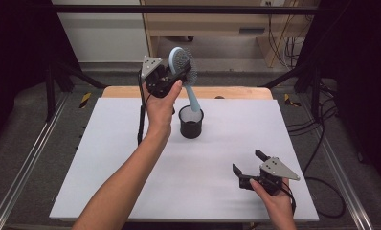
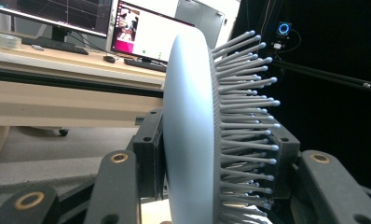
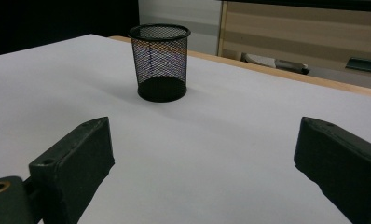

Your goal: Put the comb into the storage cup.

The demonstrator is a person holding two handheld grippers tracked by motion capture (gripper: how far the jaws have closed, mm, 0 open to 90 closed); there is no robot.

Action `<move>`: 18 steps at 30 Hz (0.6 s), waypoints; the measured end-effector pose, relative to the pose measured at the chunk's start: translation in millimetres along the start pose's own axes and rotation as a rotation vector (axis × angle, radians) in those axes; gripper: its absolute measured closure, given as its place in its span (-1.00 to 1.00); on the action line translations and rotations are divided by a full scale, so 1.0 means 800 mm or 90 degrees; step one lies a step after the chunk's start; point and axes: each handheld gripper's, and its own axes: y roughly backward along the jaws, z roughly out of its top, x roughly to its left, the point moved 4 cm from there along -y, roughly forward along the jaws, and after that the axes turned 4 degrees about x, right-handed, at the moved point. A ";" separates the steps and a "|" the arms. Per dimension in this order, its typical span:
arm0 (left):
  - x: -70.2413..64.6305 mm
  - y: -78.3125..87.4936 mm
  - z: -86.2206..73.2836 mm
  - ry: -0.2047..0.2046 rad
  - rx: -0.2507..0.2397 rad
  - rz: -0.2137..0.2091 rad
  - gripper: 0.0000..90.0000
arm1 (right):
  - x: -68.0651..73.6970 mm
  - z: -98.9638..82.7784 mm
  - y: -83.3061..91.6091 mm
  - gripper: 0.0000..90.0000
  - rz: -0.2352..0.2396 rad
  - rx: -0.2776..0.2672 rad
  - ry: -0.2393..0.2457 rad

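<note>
Behind the white table [image 1: 131, 191], a wooden desk [image 2: 58, 65] carries two lit monitors [image 2: 146, 32]; black curtains flank it.

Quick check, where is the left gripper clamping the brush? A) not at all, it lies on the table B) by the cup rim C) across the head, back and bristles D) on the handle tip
C: in the left gripper view the left gripper has one pad on the smooth back of the brush head and the other against its bristles; the handle hangs down toward the cup.

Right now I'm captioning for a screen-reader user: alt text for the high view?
The left tongs hold a light blue hairbrush above a black mesh cup on a white table. The right tongs rest open nearby.
</note>
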 end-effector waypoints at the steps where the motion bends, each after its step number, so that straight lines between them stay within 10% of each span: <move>1: 0.000 0.000 -0.001 0.000 0.001 0.000 0.13 | 0.000 0.000 0.000 -0.90 -0.001 0.000 0.000; 18: -0.002 0.001 -0.004 -0.028 -0.005 -0.003 0.13 | 0.000 -0.001 -0.003 -0.91 -0.006 0.001 -0.002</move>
